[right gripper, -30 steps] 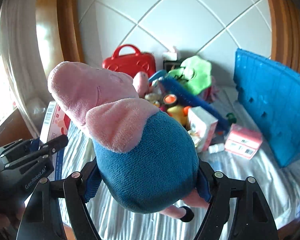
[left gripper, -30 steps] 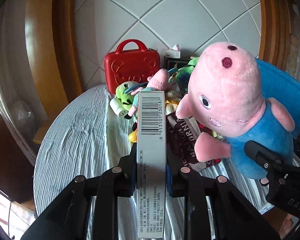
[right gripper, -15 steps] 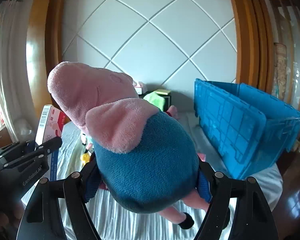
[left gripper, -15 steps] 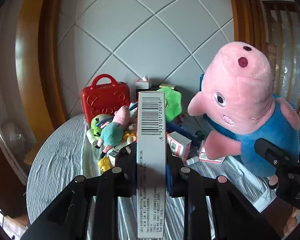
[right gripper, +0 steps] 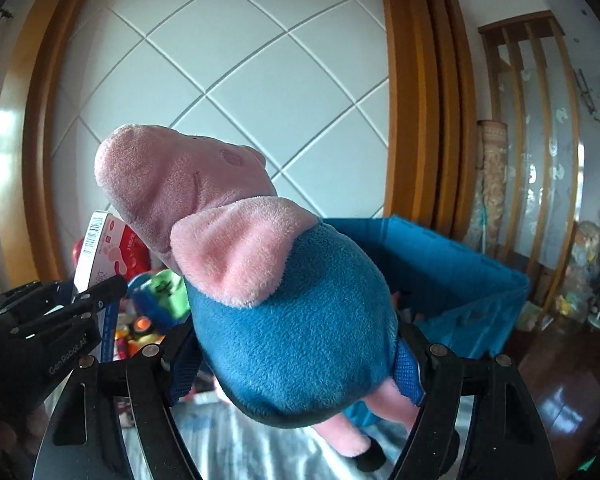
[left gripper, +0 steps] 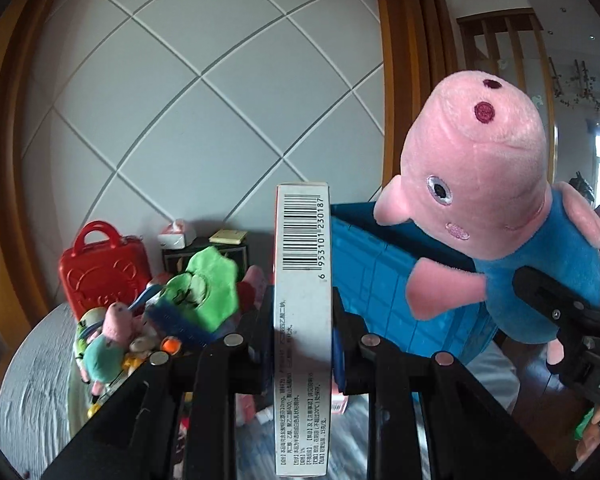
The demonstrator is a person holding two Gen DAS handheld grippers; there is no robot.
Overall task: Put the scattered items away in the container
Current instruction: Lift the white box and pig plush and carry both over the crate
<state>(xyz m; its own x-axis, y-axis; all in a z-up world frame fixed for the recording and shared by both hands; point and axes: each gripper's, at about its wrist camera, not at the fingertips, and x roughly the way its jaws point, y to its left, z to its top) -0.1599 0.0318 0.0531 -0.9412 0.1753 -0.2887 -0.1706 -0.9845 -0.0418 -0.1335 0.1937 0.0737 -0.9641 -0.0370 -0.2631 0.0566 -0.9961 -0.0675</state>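
Left gripper (left gripper: pixel 302 312) clamped tight on slim barcode box (left gripper: pixel 302 280), box held upright; right gripper (right gripper: pixel 296 356) spread wide around blue body of pink pig plush (right gripper: pixel 284 312), gripping it; both lifted above table, blue crate (right gripper: pixel 460 272) just beyond at right; heap of toys (left gripper: pixel 160 320) left on striped tablecloth (left gripper: pixel 32 376) at far left; tidying appears early, most items still out.

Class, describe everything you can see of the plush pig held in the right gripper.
The plush pig is soft and fleecy, with a pink head, a long snout bearing two dark red nostrils, an embroidered eye, pink arms and legs, one dark foot showing, and a blue body. It is held in the air, tilted, snout upward. The right gripper is shut on its blue body, pads pressing both sides. Behind it stands the blue crate.
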